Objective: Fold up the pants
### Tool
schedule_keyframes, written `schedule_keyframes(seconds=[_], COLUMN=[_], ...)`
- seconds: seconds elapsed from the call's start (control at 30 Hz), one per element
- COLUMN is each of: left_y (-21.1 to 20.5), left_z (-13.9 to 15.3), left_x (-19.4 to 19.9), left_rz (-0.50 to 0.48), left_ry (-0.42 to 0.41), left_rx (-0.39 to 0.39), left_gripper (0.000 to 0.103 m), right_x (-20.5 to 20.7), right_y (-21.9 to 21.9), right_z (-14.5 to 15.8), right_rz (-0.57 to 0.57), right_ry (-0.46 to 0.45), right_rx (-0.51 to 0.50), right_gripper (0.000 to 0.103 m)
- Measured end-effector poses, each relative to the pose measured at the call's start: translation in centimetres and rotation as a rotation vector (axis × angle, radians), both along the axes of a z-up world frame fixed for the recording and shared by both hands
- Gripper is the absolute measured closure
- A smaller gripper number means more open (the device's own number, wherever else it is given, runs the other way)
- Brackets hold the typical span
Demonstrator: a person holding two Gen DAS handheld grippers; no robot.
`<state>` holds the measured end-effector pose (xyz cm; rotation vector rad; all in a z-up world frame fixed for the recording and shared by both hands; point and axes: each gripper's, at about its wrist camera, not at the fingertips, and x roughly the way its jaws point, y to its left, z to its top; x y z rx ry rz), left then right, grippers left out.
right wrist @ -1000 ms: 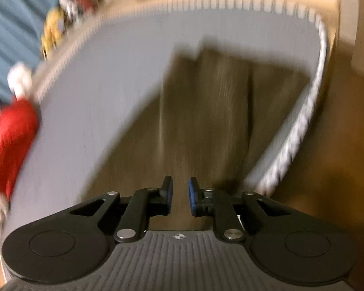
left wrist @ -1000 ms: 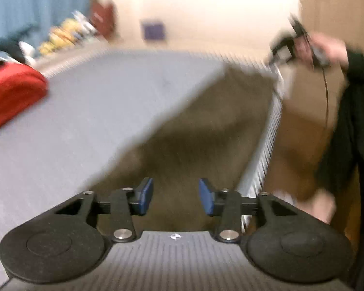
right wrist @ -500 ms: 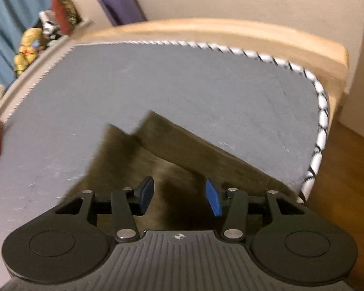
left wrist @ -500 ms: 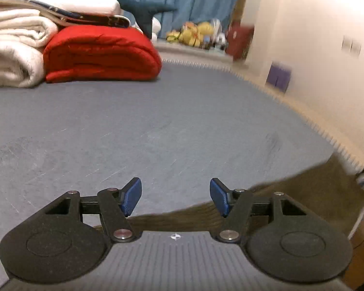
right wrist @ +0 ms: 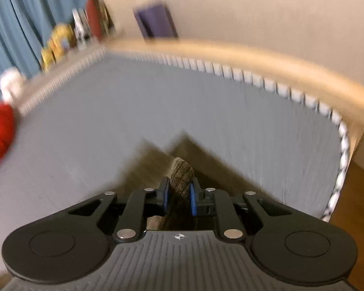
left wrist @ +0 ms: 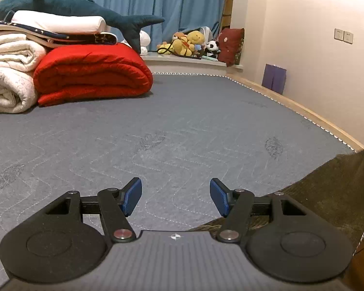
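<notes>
The olive-brown corduroy pants (right wrist: 148, 162) lie on the grey mattress (right wrist: 157, 101) near its corner. My right gripper (right wrist: 178, 195) is just above them, its jaws closing on a raised fold of the fabric (right wrist: 180, 169), and the blue pads press on it. In the left wrist view only a part of the pants (left wrist: 335, 189) shows, at the lower right by the bed edge. My left gripper (left wrist: 176, 197) is open over the bare mattress (left wrist: 182, 126), to the left of the pants, with nothing between its fingers.
At the far left, a red quilt (left wrist: 92, 72) sits beside white blankets (left wrist: 9, 72), with a plush shark (left wrist: 72, 7) on the stack. Stuffed toys (left wrist: 189, 43) line the window sill. A purple box (left wrist: 274, 78) stands by the wall. The wooden bed frame (right wrist: 254, 55) borders the mattress.
My left gripper has swung off the pants to face across the bed, and its jaws have widened. My right gripper opened, then closed on a fold of the pants.
</notes>
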<state>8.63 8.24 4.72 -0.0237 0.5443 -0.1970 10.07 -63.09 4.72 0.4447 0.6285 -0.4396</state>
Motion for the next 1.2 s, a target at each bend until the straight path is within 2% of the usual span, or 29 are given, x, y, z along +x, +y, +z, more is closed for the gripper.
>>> schedule_keyframes(seconds=[0.03, 0.1, 0.17, 0.23, 0.3, 0.37, 0.43, 0.5, 0.6, 0.73, 0.93, 1.03, 1.1, 1.17, 1.2], left_y=[0.1, 0.3, 0.1, -0.3, -0.5, -0.6, -0.8, -0.9, -1.0, -0.9, -0.2, -0.2, -0.3, -0.5, -0.6], left_z=[0.1, 0.1, 0.1, 0.1, -0.1, -0.1, -0.2, -0.5, -1.0, -1.8, -3.1, -3.5, -3.5, -3.5, -3.5], left_x=[0.2, 0.7, 0.9, 1.1, 1.0, 1.0, 0.9, 1.0, 1.3, 1.9, 3.0, 3.6, 3.9, 4.2, 4.4], left_rz=[0.000, -0.006, -0.013, -0.025, -0.028, -0.037, -0.044, -0.046, -0.044, -0.035, -0.006, 0.001, 0.000, -0.008, -0.012], left_ry=[0.001, 0.007, 0.010, 0.012, 0.015, 0.021, 0.021, 0.025, 0.040, 0.054, 0.087, 0.095, 0.099, 0.095, 0.092], left_rx=[-0.006, -0.016, -0.014, -0.010, -0.007, -0.007, 0.000, 0.010, 0.022, 0.048, 0.070, 0.079, 0.080, 0.078, 0.079], left_gripper=[0.036, 0.035, 0.035, 0.035, 0.035, 0.035, 0.035, 0.035, 0.035, 0.035, 0.035, 0.035, 0.035, 0.035, 0.035], right_x=[-0.7, -1.8, -2.1, -1.7, -2.1, -2.4, -2.4, -2.2, -0.1, 3.2, 6.4, 7.7, 8.0, 8.0, 8.0], right_y=[0.4, 1.0, 0.0, -1.8, -3.0, -3.4, -3.6, -3.9, -4.0, -4.0, -4.5, -3.5, -2.3, -1.2, -0.9], right_z=[1.5, 2.6, 0.6, -2.4, -3.0, -1.9, -1.0, -0.5, -1.3, -2.5, -5.4, -6.8, -7.1, -7.0, -6.9], right_rz=[-0.025, -0.157, -0.252, -0.249, -0.256, -0.259, -0.235, -0.171, -0.038, 0.058, 0.096, 0.156, 0.213, 0.277, 0.302], right_ry=[-0.018, 0.077, 0.212, 0.328, 0.311, 0.236, 0.154, 0.085, 0.042, 0.073, 0.118, 0.157, 0.184, 0.192, 0.201], right_rx=[-0.023, -0.115, -0.118, -0.062, -0.068, -0.148, -0.202, -0.176, -0.127, -0.151, -0.143, -0.147, -0.188, -0.248, -0.269], right_gripper=[0.086, 0.086, 0.083, 0.078, 0.077, 0.069, 0.053, 0.053, 0.053, 0.053, 0.052, 0.052, 0.052, 0.063, 0.074])
